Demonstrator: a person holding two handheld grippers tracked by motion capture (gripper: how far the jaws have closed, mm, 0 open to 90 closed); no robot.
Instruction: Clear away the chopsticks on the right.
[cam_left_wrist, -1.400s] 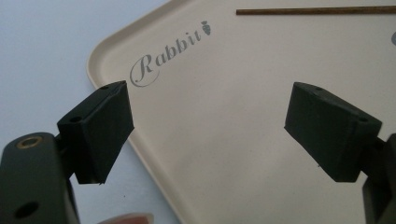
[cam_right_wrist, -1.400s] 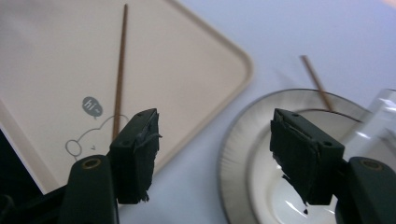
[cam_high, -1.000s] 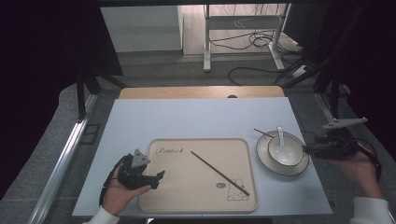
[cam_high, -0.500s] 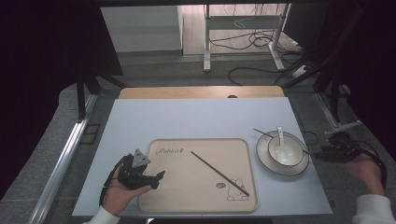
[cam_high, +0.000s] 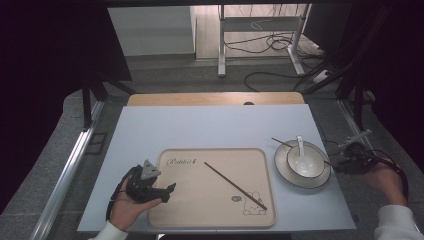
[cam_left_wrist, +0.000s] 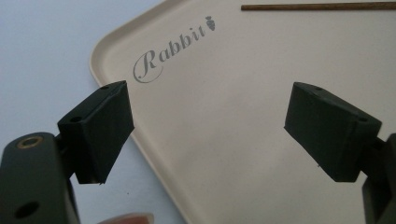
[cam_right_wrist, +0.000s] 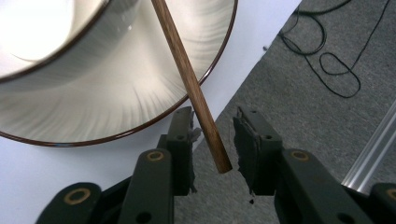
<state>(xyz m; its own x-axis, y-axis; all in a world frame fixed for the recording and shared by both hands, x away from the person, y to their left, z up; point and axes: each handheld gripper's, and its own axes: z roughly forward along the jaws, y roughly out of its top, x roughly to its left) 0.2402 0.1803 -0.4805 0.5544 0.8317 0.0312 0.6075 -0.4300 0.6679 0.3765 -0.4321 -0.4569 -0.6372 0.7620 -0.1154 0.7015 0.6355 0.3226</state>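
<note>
Bench (cam_high: 210, 127): pale blue, carrying tray and plate.
Tray (cam_high: 182, 207): beige, printed "Rabbit"; one chopstick (cam_high: 235, 185) lies across it.
Plate (cam_high: 320, 181): bowl and spoon on it; second chopstick (cam_right_wrist: 189, 81) rests over its rim.
Right hand-held gripper (cam_right_wrist: 215, 140): moved in since a second ago; narrowly parted around the chopstick's end, likely about to pinch.
Left hand-held gripper (cam_left_wrist: 208, 121): spread wide, empty, over the tray's corner.

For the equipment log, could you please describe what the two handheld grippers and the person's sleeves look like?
Both the left gripper and the right gripper are black, with blocky black jaws and brass-coloured screw holes. The left carries a grey three-cornered plate; a black cable trails from each. The person's sleeves are white.
</note>
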